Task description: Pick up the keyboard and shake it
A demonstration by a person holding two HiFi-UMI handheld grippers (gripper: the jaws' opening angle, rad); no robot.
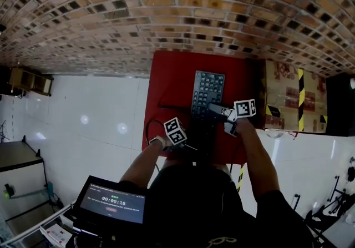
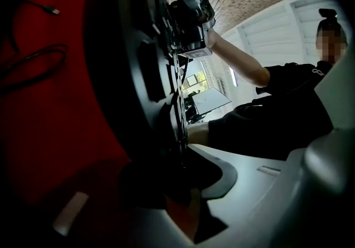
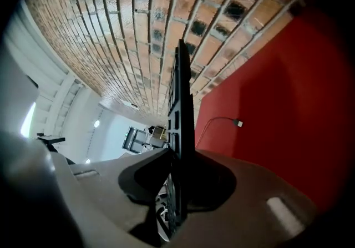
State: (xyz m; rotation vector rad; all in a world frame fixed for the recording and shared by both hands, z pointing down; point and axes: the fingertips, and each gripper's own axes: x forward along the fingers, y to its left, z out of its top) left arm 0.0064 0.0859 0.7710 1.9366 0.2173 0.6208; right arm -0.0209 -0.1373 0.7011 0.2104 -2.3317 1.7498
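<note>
1. Nearest the red tabletop's (image 1: 172,86) near edge, the left gripper (image 2: 183,180) has its fingers pinching the near end of the black keyboard (image 1: 208,91).
2. Midway along the keyboard's right side, the right gripper (image 3: 177,180) has its fingers clamped on the thin edge.
3. Held at both points, the keyboard stretches over the tabletop's middle toward the far edge.
4. A dark cable (image 1: 152,127) lies by the left edge.
5. Brickwork (image 1: 166,14) lies beyond the far edge.

Overhead, plus two close keyboard (image 1: 207,94) views

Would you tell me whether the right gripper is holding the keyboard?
Yes, the keyboard stands edge-on, pinched between the pads of the right gripper.
</note>
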